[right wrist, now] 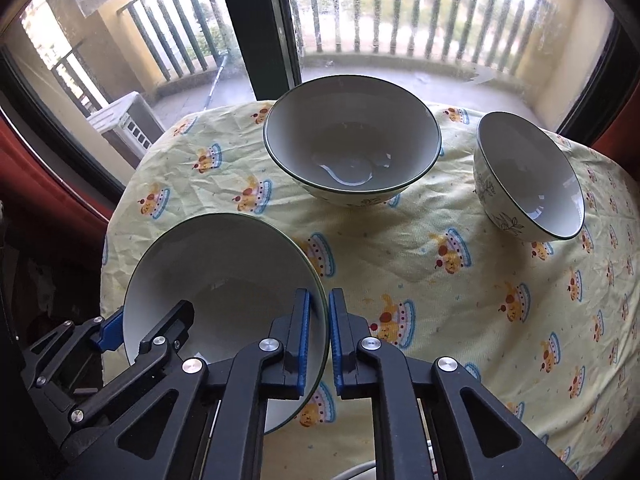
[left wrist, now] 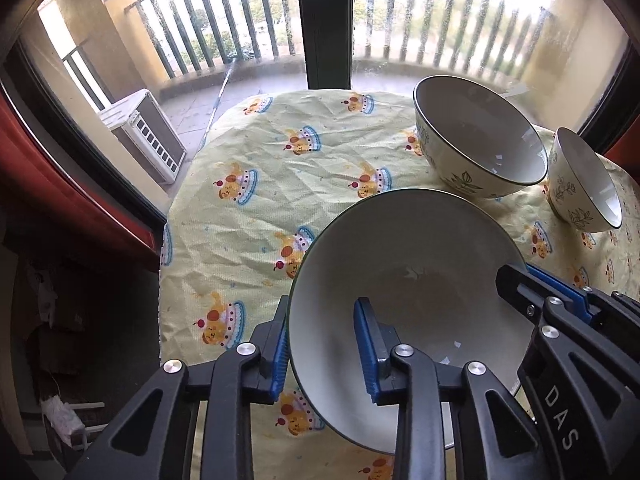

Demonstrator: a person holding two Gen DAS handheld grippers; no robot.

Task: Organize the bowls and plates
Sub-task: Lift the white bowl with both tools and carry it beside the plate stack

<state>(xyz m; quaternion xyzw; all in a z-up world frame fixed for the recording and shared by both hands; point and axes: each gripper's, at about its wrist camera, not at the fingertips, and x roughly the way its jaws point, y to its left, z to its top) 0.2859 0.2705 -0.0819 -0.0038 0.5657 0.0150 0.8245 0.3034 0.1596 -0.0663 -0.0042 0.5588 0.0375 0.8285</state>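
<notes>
A white bowl with a green rim (left wrist: 408, 264) is held between both grippers above the near part of the table; it also shows in the right wrist view (right wrist: 216, 264). My left gripper (left wrist: 324, 344) straddles its left rim, one finger outside and one inside, with a gap to the inner finger. My right gripper (right wrist: 319, 332) pinches its right rim, and its fingers (left wrist: 516, 280) show in the left wrist view. A large floral bowl (right wrist: 352, 140) (left wrist: 476, 136) stands at the back. A smaller floral bowl (right wrist: 528, 176) (left wrist: 584, 180) stands to its right.
The table wears a yellow cloth with cake prints (right wrist: 440, 280) (left wrist: 256, 200). A window with a dark frame post (right wrist: 256, 20) is right behind the table, with a balcony railing outside. The table's left edge drops to a dark floor area (left wrist: 80, 320).
</notes>
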